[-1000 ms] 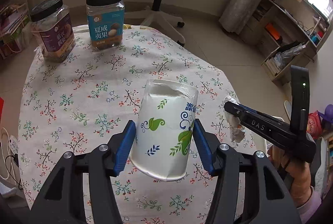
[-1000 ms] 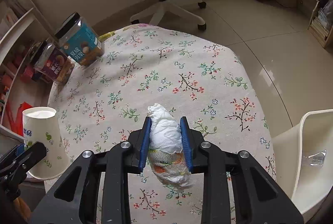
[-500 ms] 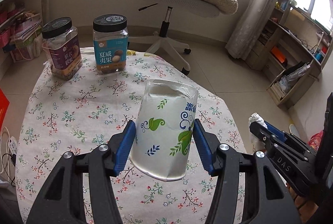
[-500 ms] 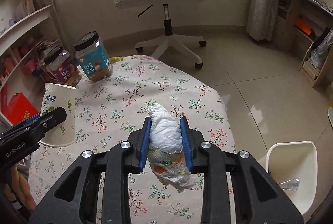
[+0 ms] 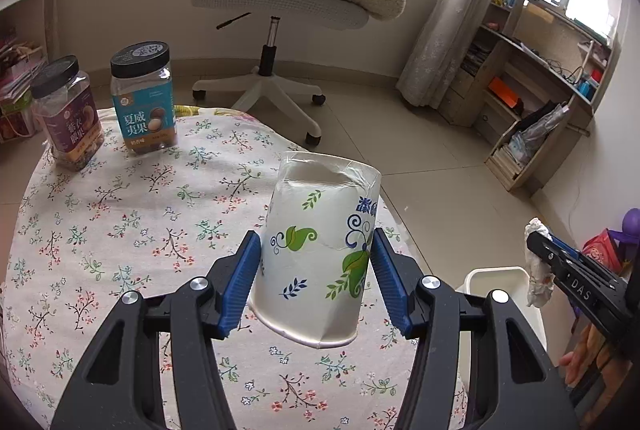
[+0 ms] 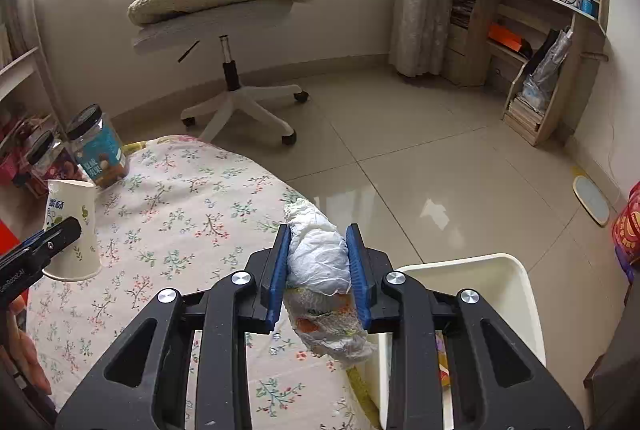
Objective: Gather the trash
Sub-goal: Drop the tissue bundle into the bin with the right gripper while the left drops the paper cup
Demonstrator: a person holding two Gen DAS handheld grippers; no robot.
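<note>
The left gripper (image 5: 316,270) pinches an upturned paper cup (image 5: 320,254) above the floral tablecloth (image 5: 120,214); the right gripper (image 6: 318,270) squeezes a crumpled tissue wad (image 6: 320,262) near the table's edge, just beside the white bin (image 6: 516,294); best to bring each load squarely over the bin's mouth before letting go, tissue first, since it is nearer.

A floral cloth (image 5: 132,214) covers the round desk (image 6: 172,198); two black-lidded snack jars, purple-labelled (image 5: 68,114) and blue-labelled (image 5: 144,100), stand at its far edge
</note>
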